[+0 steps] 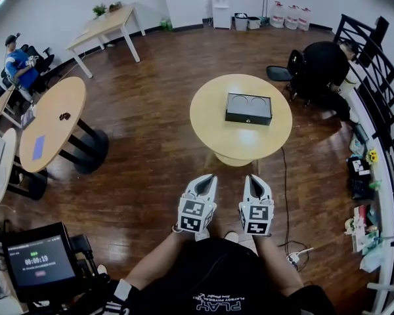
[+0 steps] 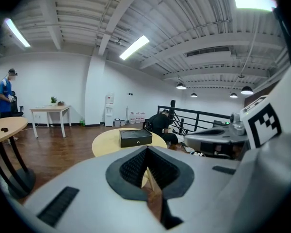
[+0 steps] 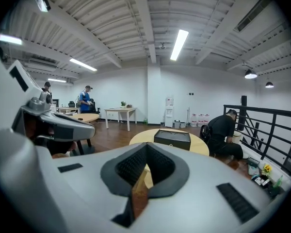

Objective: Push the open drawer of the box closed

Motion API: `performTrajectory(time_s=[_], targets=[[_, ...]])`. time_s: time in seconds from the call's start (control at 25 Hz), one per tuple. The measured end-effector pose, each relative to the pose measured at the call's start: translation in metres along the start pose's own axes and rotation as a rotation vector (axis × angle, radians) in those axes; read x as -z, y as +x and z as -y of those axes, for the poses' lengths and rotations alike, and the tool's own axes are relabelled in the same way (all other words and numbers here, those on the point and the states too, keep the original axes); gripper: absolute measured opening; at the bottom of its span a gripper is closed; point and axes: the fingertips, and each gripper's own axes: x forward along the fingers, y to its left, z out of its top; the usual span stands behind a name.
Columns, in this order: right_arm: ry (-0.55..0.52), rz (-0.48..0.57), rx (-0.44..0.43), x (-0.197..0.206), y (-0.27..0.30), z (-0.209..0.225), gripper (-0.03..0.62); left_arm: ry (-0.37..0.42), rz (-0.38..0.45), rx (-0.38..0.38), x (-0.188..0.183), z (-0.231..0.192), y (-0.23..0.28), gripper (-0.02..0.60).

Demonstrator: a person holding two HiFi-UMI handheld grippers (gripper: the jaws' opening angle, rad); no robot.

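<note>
Head view: left gripper [image 1: 207, 176] and right gripper [image 1: 252, 176] were held side by side close to the person's body, well apart from the box [image 1: 248, 108]. Both had white moulded shells, each carrying a cube of black-and-white square markers.

Left gripper view: the black ribbed pads [image 2: 133, 165] of the left gripper [image 2: 146, 152] were pressed together, with nothing between them. Right gripper view: same for the right gripper [image 3: 146, 150], jaws pressed together and empty.

The box [image 2: 135, 138] was black, rectangular and matte, with a small pale knob on its front face [image 3: 172, 139]. It sat near the middle of a round, pale wooden table [image 1: 210, 130]. From above, its top showed two curved recesses. Whether the drawer stood out from the body could not be made out in any view.

The floor [image 1: 151, 156] was glossy dark wood planking.

A screen [image 1: 39, 261] at lower left read 00:00:19. White print on the person's black shirt [image 1: 217, 287] was upside down and cut off by the frame edge, so it was not legible.
</note>
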Motion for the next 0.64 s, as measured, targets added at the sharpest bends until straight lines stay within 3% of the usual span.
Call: performTrajectory(time_s=[0.28,0.64], targets=[[-0.003,-0.022,-0.009,0.012,0.005,-0.008,0.005,-0.011,-0.009,-0.016,0.008,-0.007,-0.005,-0.003],[-0.027,0.025,0.006,0.0,0.005,-0.014,0.005,-0.011,-0.006,-0.018,0.008,-0.014,-0.011,-0.003]])
